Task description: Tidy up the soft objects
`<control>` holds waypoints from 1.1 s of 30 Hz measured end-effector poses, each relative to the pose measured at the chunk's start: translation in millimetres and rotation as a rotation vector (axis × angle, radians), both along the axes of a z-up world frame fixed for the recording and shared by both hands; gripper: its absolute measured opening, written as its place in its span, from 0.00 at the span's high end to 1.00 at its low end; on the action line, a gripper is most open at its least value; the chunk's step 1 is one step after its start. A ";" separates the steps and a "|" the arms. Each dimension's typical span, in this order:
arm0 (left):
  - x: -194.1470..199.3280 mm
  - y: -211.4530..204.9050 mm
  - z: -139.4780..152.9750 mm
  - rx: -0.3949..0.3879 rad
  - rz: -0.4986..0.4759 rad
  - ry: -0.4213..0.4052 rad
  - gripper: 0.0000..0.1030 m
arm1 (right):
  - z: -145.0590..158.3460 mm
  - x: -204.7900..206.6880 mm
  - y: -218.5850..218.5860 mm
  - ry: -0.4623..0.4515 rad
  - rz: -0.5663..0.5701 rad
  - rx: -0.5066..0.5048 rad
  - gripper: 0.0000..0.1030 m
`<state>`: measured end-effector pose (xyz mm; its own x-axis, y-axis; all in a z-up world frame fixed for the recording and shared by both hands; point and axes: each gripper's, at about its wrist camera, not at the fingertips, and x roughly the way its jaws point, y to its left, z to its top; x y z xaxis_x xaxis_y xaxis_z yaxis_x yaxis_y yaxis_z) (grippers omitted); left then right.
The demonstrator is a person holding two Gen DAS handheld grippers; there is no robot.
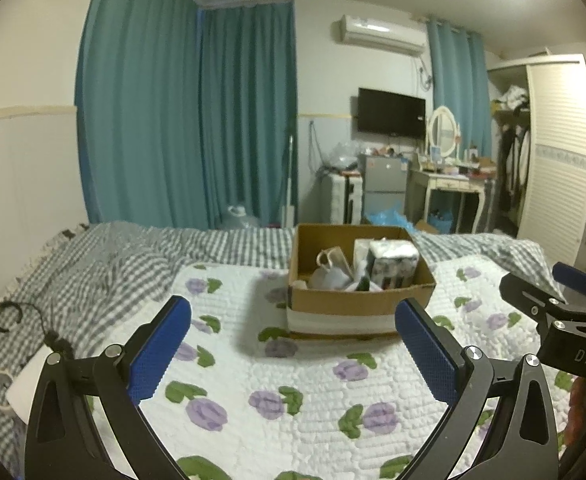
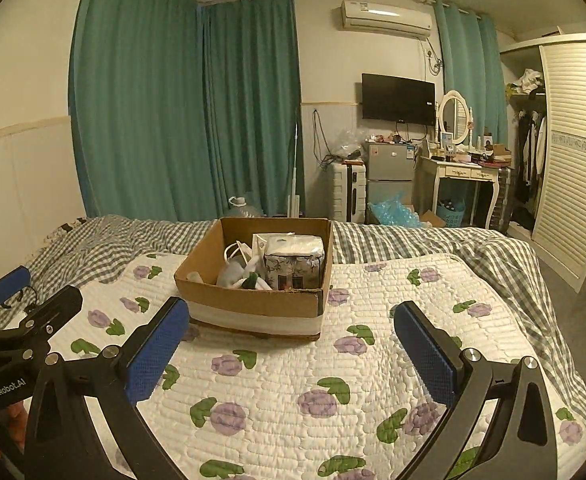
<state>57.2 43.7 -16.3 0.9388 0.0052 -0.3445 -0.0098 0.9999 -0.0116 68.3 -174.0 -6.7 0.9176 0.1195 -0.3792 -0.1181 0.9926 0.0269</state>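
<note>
An open cardboard box sits on the white quilt with purple flowers. Inside are a wrapped pack of tissue rolls, a white bag with a loop handle and other soft white and dark items. My left gripper is open and empty, short of the box. My right gripper is open and empty, also short of the box. Each gripper shows at the edge of the other's view.
A grey checked blanket covers the bed's far side. A cable and a white flat item lie at the bed's left. Beyond are teal curtains, a suitcase, a small fridge, a dressing table and a wardrobe.
</note>
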 end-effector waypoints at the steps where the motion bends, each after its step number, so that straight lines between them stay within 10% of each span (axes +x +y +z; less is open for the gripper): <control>1: 0.7 0.4 -0.8 -0.003 -0.002 0.006 0.00 | -0.1 0.0 0.0 0.000 -0.001 -0.001 0.00; 33: 0.1 5.2 -6.0 0.006 -0.001 0.028 0.00 | -4.6 -1.4 6.2 0.012 0.013 -0.026 0.00</control>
